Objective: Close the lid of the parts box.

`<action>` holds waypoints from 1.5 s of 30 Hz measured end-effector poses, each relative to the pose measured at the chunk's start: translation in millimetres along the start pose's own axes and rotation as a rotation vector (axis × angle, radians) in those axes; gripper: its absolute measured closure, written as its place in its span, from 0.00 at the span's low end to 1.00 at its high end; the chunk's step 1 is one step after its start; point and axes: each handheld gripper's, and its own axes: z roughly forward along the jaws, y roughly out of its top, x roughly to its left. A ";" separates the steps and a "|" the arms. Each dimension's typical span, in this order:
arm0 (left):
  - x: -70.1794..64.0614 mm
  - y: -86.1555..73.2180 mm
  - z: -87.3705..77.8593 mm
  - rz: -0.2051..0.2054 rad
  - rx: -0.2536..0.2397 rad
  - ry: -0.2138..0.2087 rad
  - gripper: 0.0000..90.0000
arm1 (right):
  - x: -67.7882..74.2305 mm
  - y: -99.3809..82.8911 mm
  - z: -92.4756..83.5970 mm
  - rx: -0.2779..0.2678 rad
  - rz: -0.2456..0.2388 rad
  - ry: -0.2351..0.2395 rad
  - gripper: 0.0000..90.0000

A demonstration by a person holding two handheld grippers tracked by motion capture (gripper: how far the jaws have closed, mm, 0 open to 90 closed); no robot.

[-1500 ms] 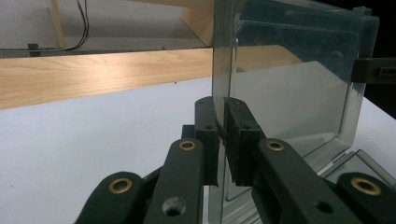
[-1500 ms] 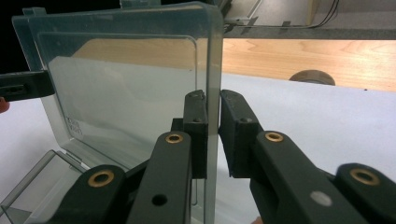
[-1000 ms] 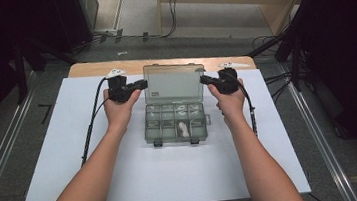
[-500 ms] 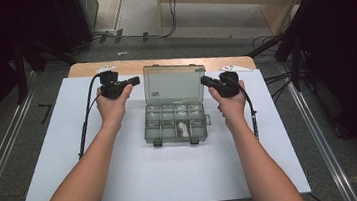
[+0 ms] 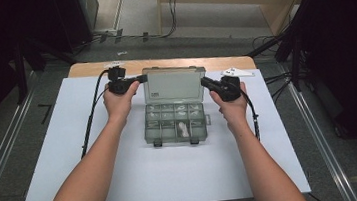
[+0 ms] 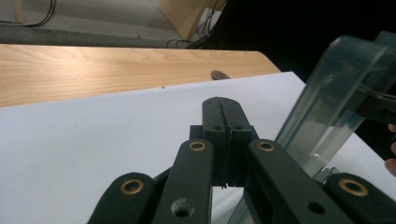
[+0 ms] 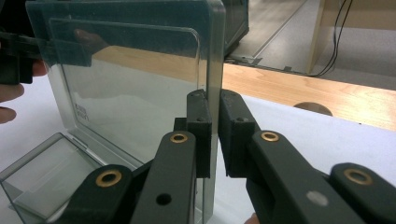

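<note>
A clear plastic organiser box sits mid-table with its lid swung up. Small white parts lie in some of its compartments. My right gripper is shut on the lid's right edge. In the right gripper view the jaws pinch the lid's clear rim, with the box base below. My left gripper sits at the lid's upper left corner. In the left gripper view its jaws are pressed together with nothing between them, and the lid stands just to their right.
A white sheet covers the table, and a strip of bare wood shows along the far edge. A small white object lies at the back right. Cables trail from both grippers. Dark floor and metal rails flank the table.
My left gripper has edged slightly toward the table's far side beside the lid's corner. The right gripper, lid and box have stayed where they were.
</note>
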 end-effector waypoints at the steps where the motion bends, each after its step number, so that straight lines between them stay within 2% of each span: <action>1: -0.7 0.1 -0.1 0.002 -0.001 -0.006 1.00 | -0.1 0.2 -0.2 0.002 0.001 0.001 0.90; 3: -2.6 0.4 -0.8 0.010 -0.009 -0.026 1.00 | 0.0 1.2 -0.8 0.009 0.006 0.005 0.88; 8: -4.3 0.9 -2.2 0.019 -0.009 -0.025 1.00 | -0.7 2.8 -3.8 0.015 0.030 0.040 0.79; 9: -4.6 0.8 -2.9 0.026 -0.006 -0.026 1.00 | -1.6 3.3 -7.3 0.014 0.043 0.049 0.71; 12: -5.1 0.7 -3.6 0.029 -0.005 -0.026 1.00 | -2.5 3.7 -11.0 0.014 0.050 0.049 0.69; 17: -6.6 0.1 -5.4 0.044 -0.005 -0.026 1.00 | -5.5 3.1 -23.5 0.007 0.057 0.076 0.67; 19: -7.5 -0.6 -6.6 0.044 -0.007 -0.031 1.00 | -7.5 2.1 -28.7 0.020 0.040 0.058 0.68; 22: -8.4 -1.5 -7.5 0.045 -0.011 -0.034 1.00 | -10.8 1.7 -31.9 0.022 0.049 0.051 0.72; 23: -9.5 -2.4 -8.3 0.051 -0.005 -0.036 1.00 | -13.9 1.5 -33.7 0.029 0.074 0.032 0.78; 31: -12.6 -5.4 -11.9 0.053 0.000 -0.044 1.00 | -8.5 5.1 -30.4 0.038 0.103 -0.022 0.97; 33: -15.4 -6.6 -13.5 0.066 0.005 -0.048 1.00 | -7.6 5.3 -28.4 0.034 0.122 -0.023 0.97; 38: -18.3 -7.7 -17.0 0.061 0.003 -0.062 1.00 | -5.9 4.6 -25.1 0.029 0.141 -0.022 0.97; 41: -19.9 -8.6 -19.9 0.047 -0.001 -0.071 1.00 | -3.7 4.3 -25.1 0.022 0.141 -0.021 0.97; 45: -21.8 -9.8 -22.5 0.056 0.003 -0.071 1.00 | -0.6 3.8 -26.2 0.023 0.145 -0.025 0.97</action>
